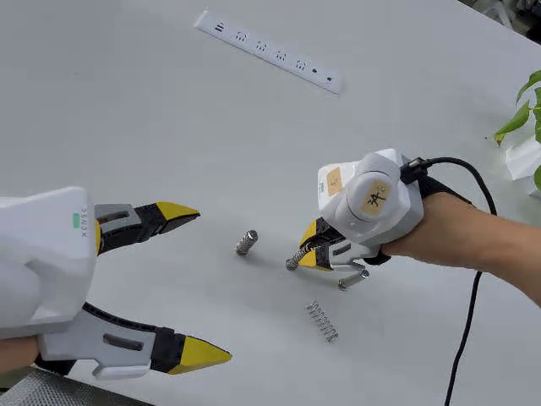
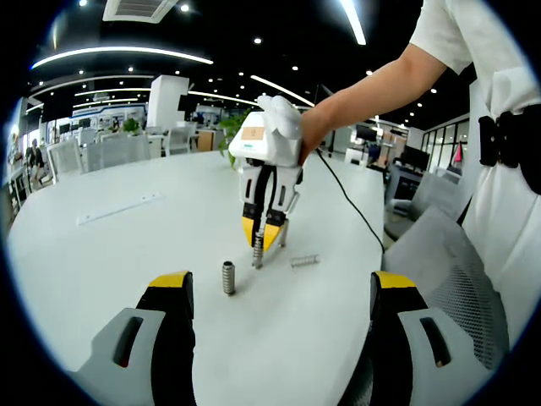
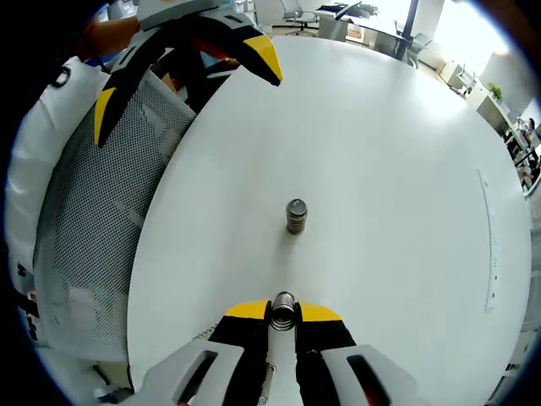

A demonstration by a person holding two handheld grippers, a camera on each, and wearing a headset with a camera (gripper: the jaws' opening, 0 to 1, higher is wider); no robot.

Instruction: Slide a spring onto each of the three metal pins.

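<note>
Head view: right tool (image 1: 311, 251) pinches a spring (image 1: 296, 257) tight, while left tool (image 1: 210, 283) gapes wide, empty.

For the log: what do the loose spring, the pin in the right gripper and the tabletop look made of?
The loose spring: bare grey wire coils, slightly shiny, likely steel.
The pin in the right gripper: silvery metal with a glinting top.
The tabletop: smooth matte white, perhaps laminate; the core is unclear.

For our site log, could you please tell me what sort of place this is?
Probably an open-plan office: a large white table with a power strip, rows of desks and chairs behind, and strip lights overhead.
</note>
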